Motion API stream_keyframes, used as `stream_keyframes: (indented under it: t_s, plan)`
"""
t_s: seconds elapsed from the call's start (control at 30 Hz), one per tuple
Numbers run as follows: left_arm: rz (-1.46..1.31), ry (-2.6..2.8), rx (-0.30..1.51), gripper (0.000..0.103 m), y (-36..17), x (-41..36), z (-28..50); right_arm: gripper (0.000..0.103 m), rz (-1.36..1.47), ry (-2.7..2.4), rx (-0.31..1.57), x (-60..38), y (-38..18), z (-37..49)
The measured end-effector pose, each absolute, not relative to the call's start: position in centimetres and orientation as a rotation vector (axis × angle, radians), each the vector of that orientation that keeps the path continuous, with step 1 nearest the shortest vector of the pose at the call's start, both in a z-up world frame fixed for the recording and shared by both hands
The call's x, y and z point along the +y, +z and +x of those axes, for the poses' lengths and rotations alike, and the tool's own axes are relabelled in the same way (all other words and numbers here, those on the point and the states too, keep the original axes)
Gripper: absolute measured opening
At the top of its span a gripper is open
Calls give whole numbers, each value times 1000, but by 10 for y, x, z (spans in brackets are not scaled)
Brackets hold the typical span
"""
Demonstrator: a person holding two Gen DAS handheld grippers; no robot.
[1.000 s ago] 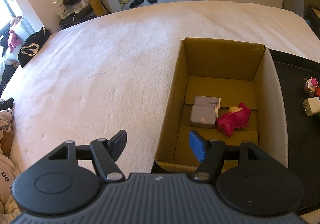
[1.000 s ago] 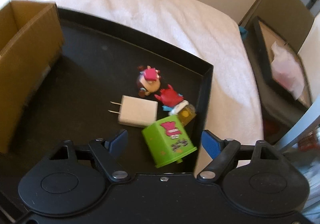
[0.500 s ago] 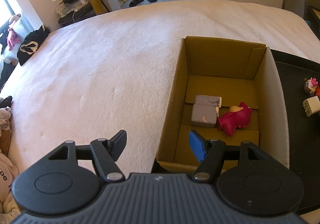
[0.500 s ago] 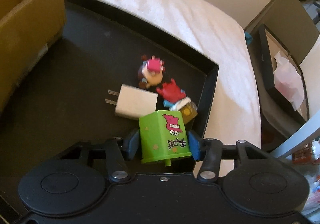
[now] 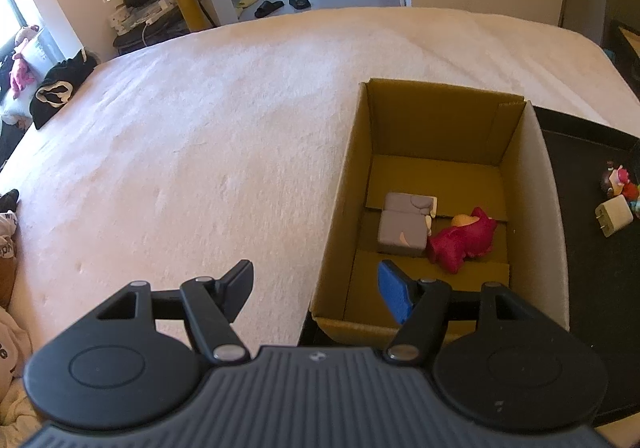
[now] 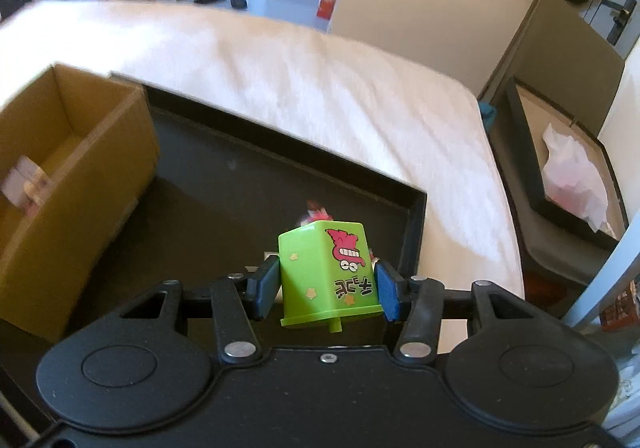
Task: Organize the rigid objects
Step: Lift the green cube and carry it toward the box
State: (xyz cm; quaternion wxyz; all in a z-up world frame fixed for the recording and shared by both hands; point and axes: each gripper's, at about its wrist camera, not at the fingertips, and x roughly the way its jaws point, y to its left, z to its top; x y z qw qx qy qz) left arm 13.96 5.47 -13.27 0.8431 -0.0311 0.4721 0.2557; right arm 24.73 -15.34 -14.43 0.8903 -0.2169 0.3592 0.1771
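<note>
My right gripper [image 6: 327, 290] is shut on a green plastic box [image 6: 329, 272] with a pink cartoon sticker, held lifted above the black tray [image 6: 224, 184]. The box hides most of the small toys left on the tray; only a red-and-white scrap [image 6: 318, 213] peeks out behind it. My left gripper [image 5: 316, 288] hangs open and empty over the near left corner of the cardboard box [image 5: 344, 184]. Inside the cardboard box lie a grey block [image 5: 404, 224] and a magenta plush figure [image 5: 464, 240]. In the left wrist view a white charger [image 5: 614, 214] and a small figure [image 5: 618, 180] lie on the tray.
The cardboard box [image 6: 52, 184] and tray sit on a wide cream bed [image 5: 192, 136]. To the right of the bed stands a dark bin with crumpled paper [image 6: 572, 176]. A black garment [image 5: 60, 92] lies at the bed's far left edge.
My right gripper closed on the green box and lifted it off the tray, tilting up so the far room shows. The left gripper stayed still.
</note>
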Motion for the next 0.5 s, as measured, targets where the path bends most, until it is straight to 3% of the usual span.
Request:
stream_keyframes:
  t_s: [0.5]
  plan:
    - [-95, 460, 954, 64, -133, 58, 135, 49, -238, 552, 671, -135, -108, 236]
